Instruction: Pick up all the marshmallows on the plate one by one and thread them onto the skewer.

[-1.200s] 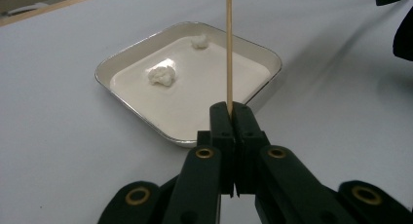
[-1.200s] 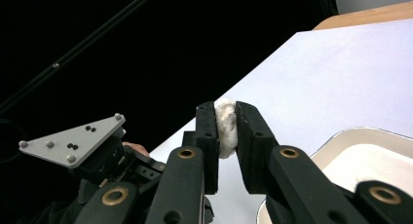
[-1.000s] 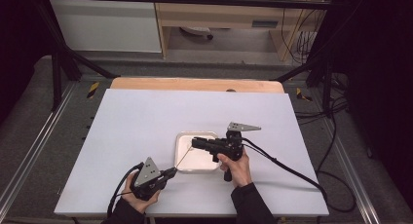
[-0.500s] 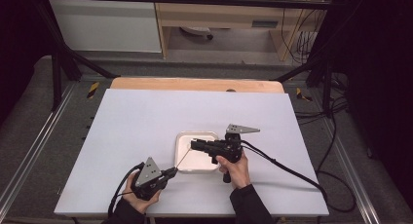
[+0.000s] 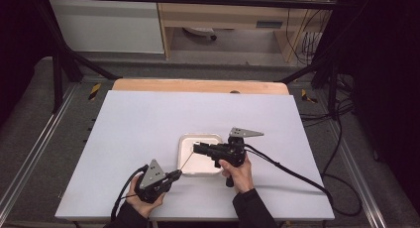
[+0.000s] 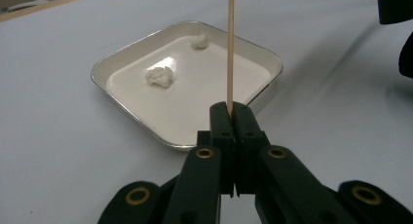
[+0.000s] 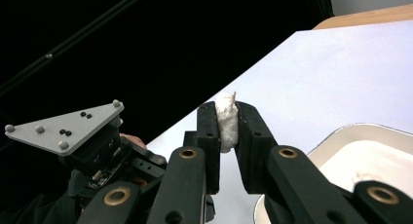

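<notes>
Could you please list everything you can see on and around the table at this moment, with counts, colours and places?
Table: one, white top with a wooden strip along the far edge.
Tray: one, white with a metallic rim, on the table near its middle.
White lumps in the tray: two, one near the middle, one toward a far corner.
White lump in the right gripper: one, pressed between the jaws.
Wooden skewer: one, pale wood, clamped in the left gripper and reaching toward the tray.
Cabinet: one, white, beyond the table.
Cables: black, trailing from each gripper.
Left gripper: one, black, shut on the skewer, near the front edge.
Right gripper: one, black, over the tray.
Hands: two, at the front edge.
</notes>
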Demonstrator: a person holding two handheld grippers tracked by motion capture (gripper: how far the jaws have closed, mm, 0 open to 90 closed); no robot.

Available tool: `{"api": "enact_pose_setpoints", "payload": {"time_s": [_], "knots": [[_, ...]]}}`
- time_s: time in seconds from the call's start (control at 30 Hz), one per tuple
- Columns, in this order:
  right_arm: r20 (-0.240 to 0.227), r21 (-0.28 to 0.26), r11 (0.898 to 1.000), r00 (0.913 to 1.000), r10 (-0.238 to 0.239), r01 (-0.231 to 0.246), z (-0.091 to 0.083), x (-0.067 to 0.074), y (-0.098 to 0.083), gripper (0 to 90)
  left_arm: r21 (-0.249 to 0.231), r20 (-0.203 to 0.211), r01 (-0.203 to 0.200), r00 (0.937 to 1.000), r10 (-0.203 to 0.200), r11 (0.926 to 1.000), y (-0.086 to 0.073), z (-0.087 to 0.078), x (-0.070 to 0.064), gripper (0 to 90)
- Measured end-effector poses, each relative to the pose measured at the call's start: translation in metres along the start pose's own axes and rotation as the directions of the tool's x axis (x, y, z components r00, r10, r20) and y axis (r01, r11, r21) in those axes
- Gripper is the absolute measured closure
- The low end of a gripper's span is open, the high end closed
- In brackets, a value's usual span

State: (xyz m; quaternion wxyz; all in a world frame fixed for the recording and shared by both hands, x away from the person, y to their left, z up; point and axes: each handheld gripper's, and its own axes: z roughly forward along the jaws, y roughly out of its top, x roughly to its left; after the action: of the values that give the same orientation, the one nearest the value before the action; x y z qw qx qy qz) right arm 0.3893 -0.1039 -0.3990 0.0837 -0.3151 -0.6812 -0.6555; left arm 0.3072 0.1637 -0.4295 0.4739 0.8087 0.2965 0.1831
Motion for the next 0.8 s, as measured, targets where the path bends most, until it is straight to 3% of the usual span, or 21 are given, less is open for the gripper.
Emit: {"api": "enact_pose_setpoints", "payload": {"time_s": [0.33, 0.37, 0.4, 0.43, 0.53, 0.73, 0.8], "knots": [[0.004, 0.004, 1.0, 0.9999, -0.01, 0.01, 0.001, 0.0, -0.003, 81.9, -0.008, -0.008, -0.007, 0.9999, 0.007, 0.9999, 0.001, 0.002, -0.001, 89.2], [-0.007, 0.062, 0.998, 0.9999, -0.012, 0.012, 0.006, 0.0, -0.006, 81.6, -0.044, 0.01, 0.002, 0.9999, -0.001, 0.999, 0.004, 0.0, -0.001, 89.1], [-0.007, 0.062, 0.998, 0.9999, -0.012, 0.012, 0.006, 0.0, -0.006, 81.6, -0.047, 0.0, 0.004, 1.0, -0.004, 0.9989, 0.008, -0.001, -0.002, 89.1], [-0.011, 0.087, 0.996, 0.9999, -0.012, 0.013, 0.011, 0.0, -0.011, 81.5, -0.047, -0.036, -0.024, 0.9991, 0.022, 0.9986, 0.012, -0.001, -0.004, 89.2], [-0.023, 0.059, 0.998, 0.9993, -0.028, 0.029, 0.021, 0.003, -0.02, 81.5, -0.039, -0.031, 0.01, 0.9995, -0.011, 0.9992, 0.009, 0.0, 0.0, 89.1], [-0.007, 0.065, 0.998, 0.9999, -0.015, 0.016, 0.024, 0.002, -0.024, 80.9, -0.021, -0.032, 0.013, 0.9994, -0.014, 0.9997, 0.008, 0.003, 0.0, 89.1], [-0.012, 0.083, 0.996, 0.9998, -0.013, 0.014, 0.025, 0.002, -0.025, 80.6, -0.041, -0.025, 0.019, 0.9995, -0.02, 0.999, 0.01, 0.003, 0.0, 89.0]]}}
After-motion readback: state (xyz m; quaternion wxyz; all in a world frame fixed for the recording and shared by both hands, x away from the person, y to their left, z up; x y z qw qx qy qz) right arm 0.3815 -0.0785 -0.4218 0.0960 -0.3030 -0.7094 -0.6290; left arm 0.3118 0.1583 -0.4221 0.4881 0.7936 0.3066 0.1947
